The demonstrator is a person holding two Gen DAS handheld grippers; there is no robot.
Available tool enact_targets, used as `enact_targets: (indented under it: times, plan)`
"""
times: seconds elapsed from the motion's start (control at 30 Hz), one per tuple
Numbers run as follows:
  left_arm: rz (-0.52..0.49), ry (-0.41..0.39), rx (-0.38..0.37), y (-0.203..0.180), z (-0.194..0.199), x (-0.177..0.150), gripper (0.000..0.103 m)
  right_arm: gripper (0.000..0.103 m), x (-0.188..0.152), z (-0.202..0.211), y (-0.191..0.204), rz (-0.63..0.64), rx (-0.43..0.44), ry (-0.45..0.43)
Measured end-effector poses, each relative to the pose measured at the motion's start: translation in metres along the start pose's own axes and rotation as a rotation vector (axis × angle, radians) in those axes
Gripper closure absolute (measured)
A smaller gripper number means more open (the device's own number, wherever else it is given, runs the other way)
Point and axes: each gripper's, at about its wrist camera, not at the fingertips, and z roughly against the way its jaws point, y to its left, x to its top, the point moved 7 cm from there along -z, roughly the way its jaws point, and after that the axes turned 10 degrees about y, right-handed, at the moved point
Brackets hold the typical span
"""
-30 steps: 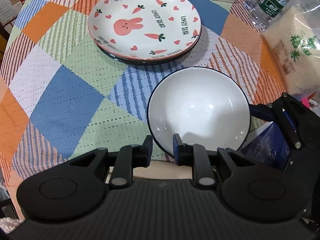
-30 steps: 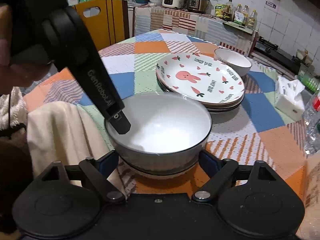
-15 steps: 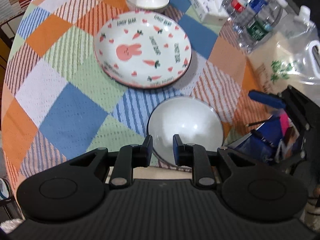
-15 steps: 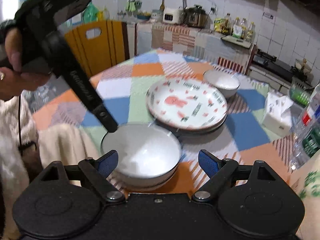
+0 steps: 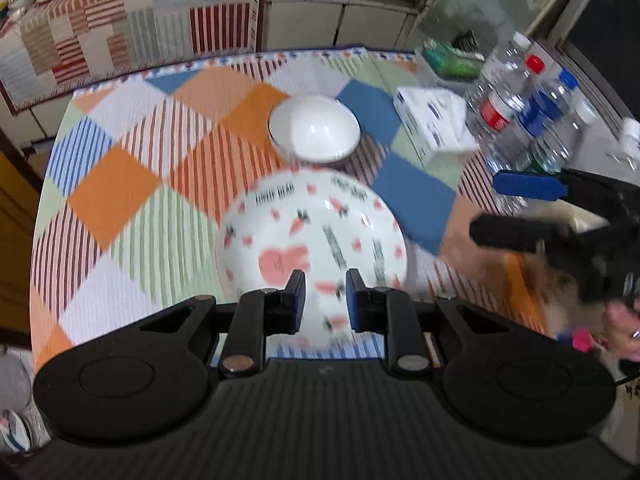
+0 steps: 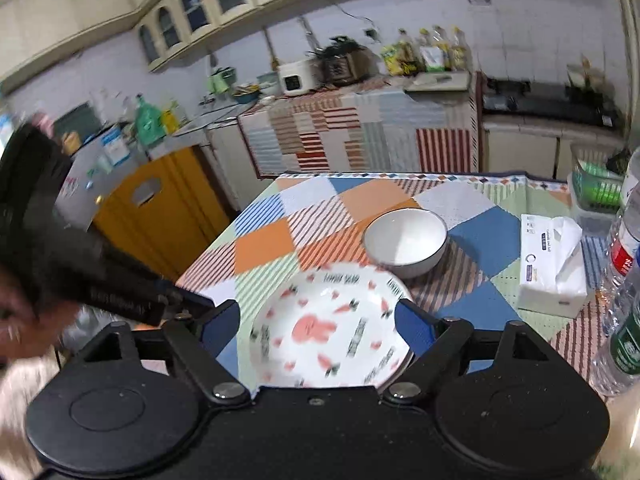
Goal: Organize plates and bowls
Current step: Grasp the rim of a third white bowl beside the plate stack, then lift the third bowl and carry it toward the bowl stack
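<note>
Motion blur smears the black lettering on the bunny plate; no text is legible anywhere.

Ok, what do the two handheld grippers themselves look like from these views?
Both are matte black plastic with round discs, silver pivot screws and ribbed bodies. The left tongs carry dark blue pads set close; the right tongs carry bright blue pads set wide. White lettering on the left body is blurred.

Blurred bunny plate beyond the narrowly parted left hand-held gripper, white bowl behind.
</note>
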Motion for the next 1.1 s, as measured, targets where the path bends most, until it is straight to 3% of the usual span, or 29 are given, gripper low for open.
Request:
enact_targets:
  times: [0.23,0.63,0.8,0.87,0.93,1.1]
  plan:
    - [0.02,-0.023,-0.013,0.015,-0.041,0.044,0.083,0.027,0.042,-0.052,-0.052,-0.206,0.017,0.097]
    - [0.061,-0.012,0.029,0.033,-0.097,0.104,0.081,0.028,0.072,-0.128,-0.104,-0.301,-0.068,0.22]
    - [0.071,-0.03,0.064,0.044,-0.115,0.125,0.08,0.028,0.071,-0.149,-0.131,-0.367,-0.077,0.223]
    - [0.069,-0.055,0.096,0.048,-0.121,0.133,0.072,0.028,0.068,-0.156,-0.134,-0.391,-0.07,0.219]
    - [0.076,-0.067,0.12,0.054,-0.129,0.138,0.071,0.029,0.069,-0.16,-0.134,-0.402,-0.069,0.191]
    - [0.111,-0.073,0.093,0.066,-0.147,0.148,0.07,0.037,0.068,-0.184,-0.136,-0.408,-0.137,0.175]
